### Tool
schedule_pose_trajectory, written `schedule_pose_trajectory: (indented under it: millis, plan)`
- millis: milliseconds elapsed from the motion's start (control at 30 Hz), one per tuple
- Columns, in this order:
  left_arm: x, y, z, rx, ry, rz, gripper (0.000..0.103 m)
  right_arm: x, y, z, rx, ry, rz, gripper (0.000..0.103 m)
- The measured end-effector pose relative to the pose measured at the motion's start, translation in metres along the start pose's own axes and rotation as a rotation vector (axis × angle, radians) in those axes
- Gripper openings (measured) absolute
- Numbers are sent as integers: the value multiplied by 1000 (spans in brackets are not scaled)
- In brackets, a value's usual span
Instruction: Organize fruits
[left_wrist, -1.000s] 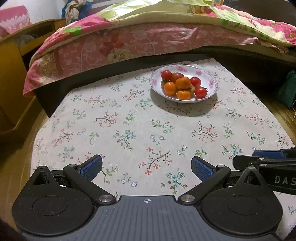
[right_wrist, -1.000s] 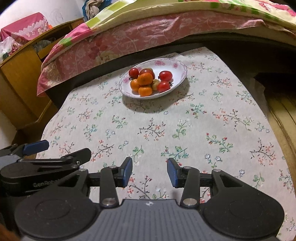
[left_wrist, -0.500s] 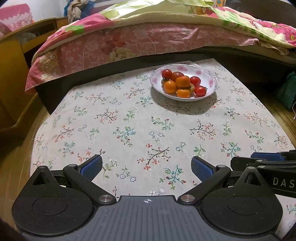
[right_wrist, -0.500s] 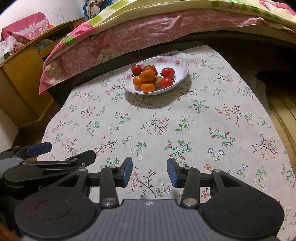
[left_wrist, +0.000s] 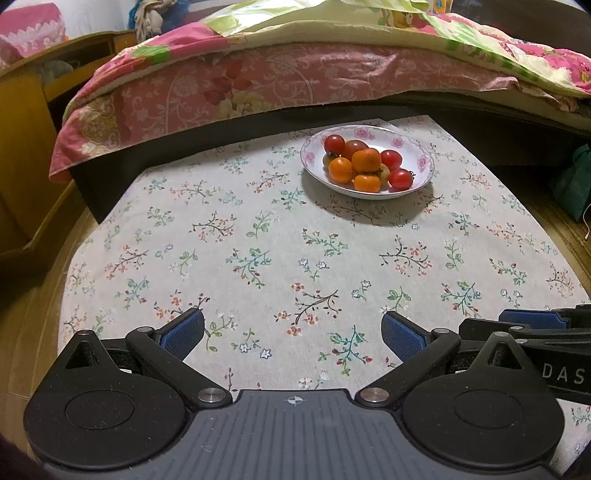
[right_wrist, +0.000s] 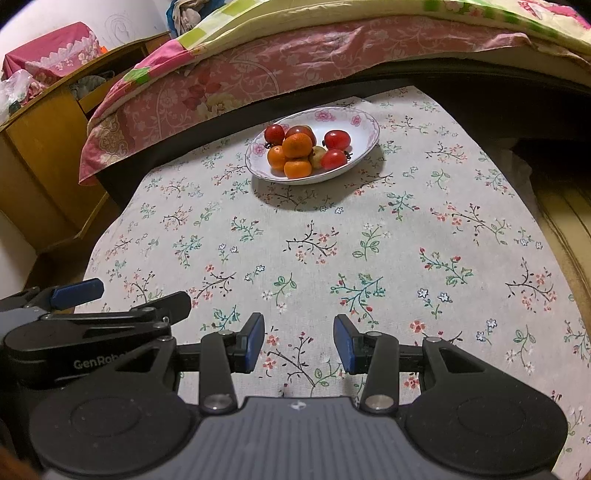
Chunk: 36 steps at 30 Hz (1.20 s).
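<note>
The bowl (left_wrist: 367, 162) sits at roughly 12 o'clock on the floral tablecloth (left_wrist: 258, 258), near its far edge and just in front of the bed (left_wrist: 295, 74). All visible fruit lies inside the bowl: the oranges (left_wrist: 365, 160) are heaped at the centre and near side, and the tomatoes (left_wrist: 400, 179) lie around them toward 1 and 11 o'clock. No fruit rests on the cloth, and no second container is visible in either view. The left gripper (left_wrist: 293, 332) hangs over the near edge of the cloth at 6 o'clock with its jaws spread wide and nothing between them. The right gripper (right_wrist: 299, 341) hangs beside it, its jaws parted to a narrower gap and likewise empty. Both grippers are well apart from the bowl. Judged from this layout, either the sorting has not begun or the fruit is already gathered; the frames do not settle which. If sorting by kind is intended, every piece remains to be handled, and the topmost orange is the most accessible first pick. The round fruit is likely to roll if released on the flat cloth.
</note>
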<state>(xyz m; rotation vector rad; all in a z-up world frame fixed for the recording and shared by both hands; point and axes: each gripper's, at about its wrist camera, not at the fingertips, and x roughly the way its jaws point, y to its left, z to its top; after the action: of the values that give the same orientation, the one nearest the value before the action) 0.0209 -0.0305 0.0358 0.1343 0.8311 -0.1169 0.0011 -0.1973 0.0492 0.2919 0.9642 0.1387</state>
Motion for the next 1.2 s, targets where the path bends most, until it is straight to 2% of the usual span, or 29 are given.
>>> schedule_pose_trajectory:
  millis: [467,733,1200]
  plan:
    - [0,1,-1,3,2,3,103,3,1,-3,1,7,0,41]
    - [1,2,-1,-23,32,-10,99,3,2,-3,0,7,10,41]
    - [4,2,-2,-21,37,3,102,6,2,-3,-1,17,10,41]
